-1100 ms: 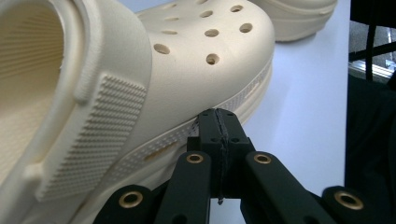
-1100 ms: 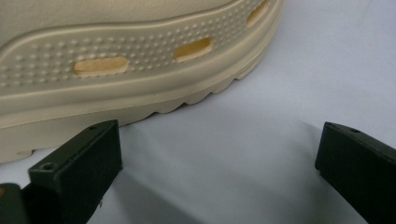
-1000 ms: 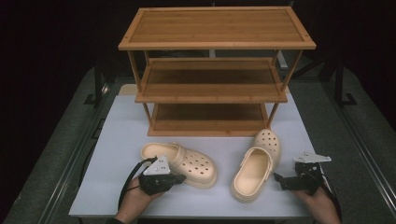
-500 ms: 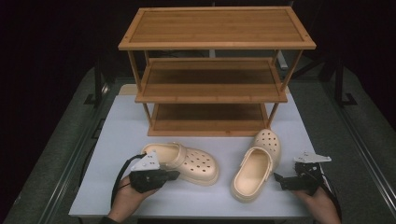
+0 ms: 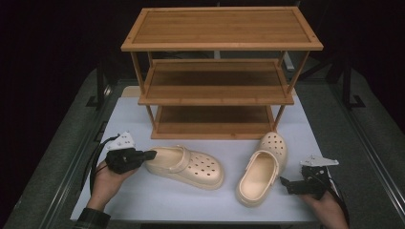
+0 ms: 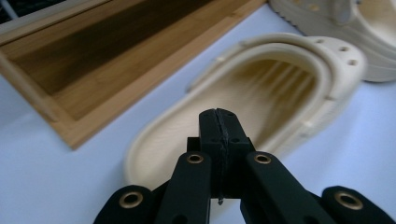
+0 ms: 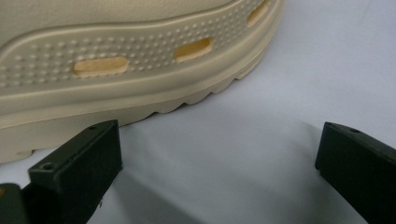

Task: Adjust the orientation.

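Two beige clogs lie on the white table in front of a wooden shelf rack [image 5: 219, 90]. The left clog [image 5: 188, 166] lies crosswise with its heel to the left. My left gripper [image 5: 152, 154] hovers at that heel, jaws shut with nothing between them. In the left gripper view the shut gripper [image 6: 218, 114] points into the clog's heel opening [image 6: 280, 79]. The right clog [image 5: 262, 169] points toward the rack. My right gripper [image 5: 285, 183] rests low beside it, open. In the right gripper view the open gripper [image 7: 219, 149] faces the clog's side wall [image 7: 116, 70] across bare table.
The three-tier rack stands at the back of the table, and its bottom shelf [image 6: 93, 70] lies close behind the left clog. Dark table edges [image 5: 71, 162] and rails run along both sides. The other clog [image 6: 345, 28] shows at the upper right of the left gripper view.
My left gripper has moved left and away from the front edge, rising a little, from the near side of the left clog to its heel end. The right gripper and both clogs kept still.
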The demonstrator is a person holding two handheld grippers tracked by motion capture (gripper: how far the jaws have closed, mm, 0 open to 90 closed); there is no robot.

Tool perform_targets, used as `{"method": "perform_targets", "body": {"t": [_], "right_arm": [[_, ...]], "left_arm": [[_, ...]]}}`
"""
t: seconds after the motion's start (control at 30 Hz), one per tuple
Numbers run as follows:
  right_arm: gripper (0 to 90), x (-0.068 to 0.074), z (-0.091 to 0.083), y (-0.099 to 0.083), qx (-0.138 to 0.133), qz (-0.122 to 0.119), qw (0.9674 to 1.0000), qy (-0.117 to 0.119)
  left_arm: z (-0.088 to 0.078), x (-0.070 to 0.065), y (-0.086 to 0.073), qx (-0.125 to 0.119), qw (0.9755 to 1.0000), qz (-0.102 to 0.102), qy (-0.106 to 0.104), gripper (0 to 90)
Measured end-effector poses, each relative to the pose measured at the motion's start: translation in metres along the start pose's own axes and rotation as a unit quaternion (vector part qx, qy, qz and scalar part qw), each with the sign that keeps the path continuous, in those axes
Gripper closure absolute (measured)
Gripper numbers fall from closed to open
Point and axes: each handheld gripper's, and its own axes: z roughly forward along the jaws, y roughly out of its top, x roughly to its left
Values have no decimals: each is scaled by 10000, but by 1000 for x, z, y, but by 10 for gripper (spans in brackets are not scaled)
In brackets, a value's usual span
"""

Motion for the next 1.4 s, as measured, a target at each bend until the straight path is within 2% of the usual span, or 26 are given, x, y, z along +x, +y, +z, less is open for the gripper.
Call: {"method": "perform_targets", "body": {"t": [0.23,0.43,0.57,0.73,0.83,1.0,1.23,1.4], "right_arm": [[0,0,0,0,-4,-3,10000,-4],[0,0,0,0,-4,-4,10000,-4],[0,0,0,0,-7,-3,10000,-6],[0,0,0,0,-10,-3,10000,-6],[0,0,0,0,-11,-5,10000,-5],[0,0,0,0,-10,-3,10000,-7],[0,0,0,0,-12,-4,10000,-4],[0,0,0,0,-14,-4,10000,-2]], "left_arm": [[18,26,7,69,10000,-29,39,900],[35,40,10,61,9999,-114,60,900],[48,47,8,140,9997,-166,64,900],[58,50,3,384,9991,-162,84,900],[58,50,1,350,9991,-235,58,900],[55,49,-1,368,9990,-228,69,900],[47,45,-8,344,9990,-266,77,900],[35,39,-17,364,9989,-275,75,900]]}}
